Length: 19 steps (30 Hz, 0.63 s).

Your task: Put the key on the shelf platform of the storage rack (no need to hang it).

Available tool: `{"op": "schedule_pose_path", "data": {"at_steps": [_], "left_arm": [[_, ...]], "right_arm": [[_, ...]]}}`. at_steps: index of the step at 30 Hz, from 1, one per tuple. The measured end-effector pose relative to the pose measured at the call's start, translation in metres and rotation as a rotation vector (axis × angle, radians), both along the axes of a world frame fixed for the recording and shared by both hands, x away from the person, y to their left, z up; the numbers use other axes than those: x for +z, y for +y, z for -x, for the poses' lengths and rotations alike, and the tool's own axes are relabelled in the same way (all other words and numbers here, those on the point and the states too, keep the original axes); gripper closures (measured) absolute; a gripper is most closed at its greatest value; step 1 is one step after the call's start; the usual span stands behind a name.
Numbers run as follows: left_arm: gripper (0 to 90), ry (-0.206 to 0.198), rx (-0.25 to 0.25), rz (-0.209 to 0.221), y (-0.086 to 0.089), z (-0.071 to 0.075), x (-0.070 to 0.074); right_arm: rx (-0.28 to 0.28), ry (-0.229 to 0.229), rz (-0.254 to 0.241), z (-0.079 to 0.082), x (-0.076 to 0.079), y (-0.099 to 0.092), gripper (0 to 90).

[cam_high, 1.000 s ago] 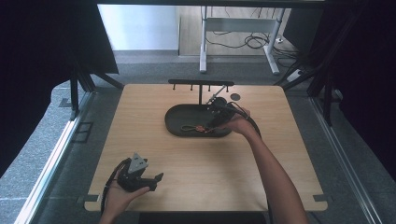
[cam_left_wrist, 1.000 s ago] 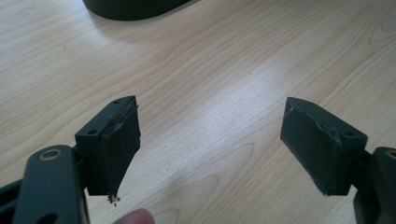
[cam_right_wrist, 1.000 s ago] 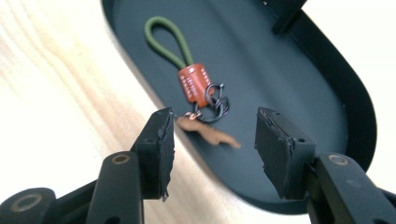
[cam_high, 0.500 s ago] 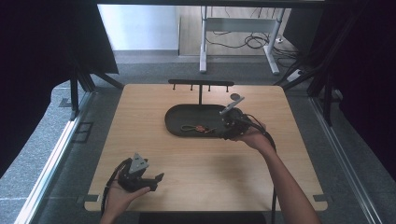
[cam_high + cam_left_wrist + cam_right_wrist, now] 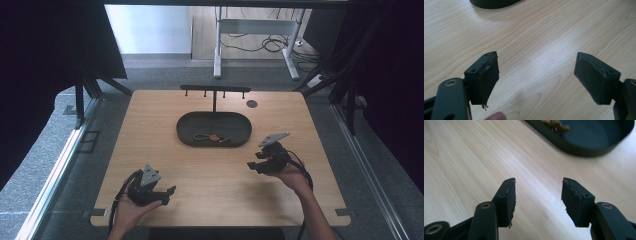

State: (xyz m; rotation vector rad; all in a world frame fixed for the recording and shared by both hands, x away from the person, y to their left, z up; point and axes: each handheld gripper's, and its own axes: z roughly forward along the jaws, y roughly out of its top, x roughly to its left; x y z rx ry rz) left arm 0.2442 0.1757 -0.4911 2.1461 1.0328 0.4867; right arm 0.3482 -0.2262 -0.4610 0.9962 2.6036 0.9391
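A pale, straight-grained wooden table (image 5: pixel 200 175) carries a dark oval tray (image 5: pixel 190 131). In the tray lies a small olive cord with a reddish-orange piece (image 5: pixel 213 137). Both grippers' jaws are matte black.

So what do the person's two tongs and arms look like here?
Both the left tongs and right tongs are black handheld units, each topped by a grey three-cornered plate and trailing a black cable. Each has two black arms with round metal-ringed pivots, ending in blocky jaws faced with dark, slightly frayed pads. The forearms are bare; no sleeves show.
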Motion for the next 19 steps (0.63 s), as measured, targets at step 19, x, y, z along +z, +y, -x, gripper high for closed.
{"op": "schedule_pose_path", "data": {"at_steps": [19], "left_arm": [[20.2, -0.007, 0.026, -0.014, 0.001, 0.001, 0.003]], "right_arm": [[-0.073, -0.024, -0.034, 0.032, -0.031, -0.030, 39.7]]}}
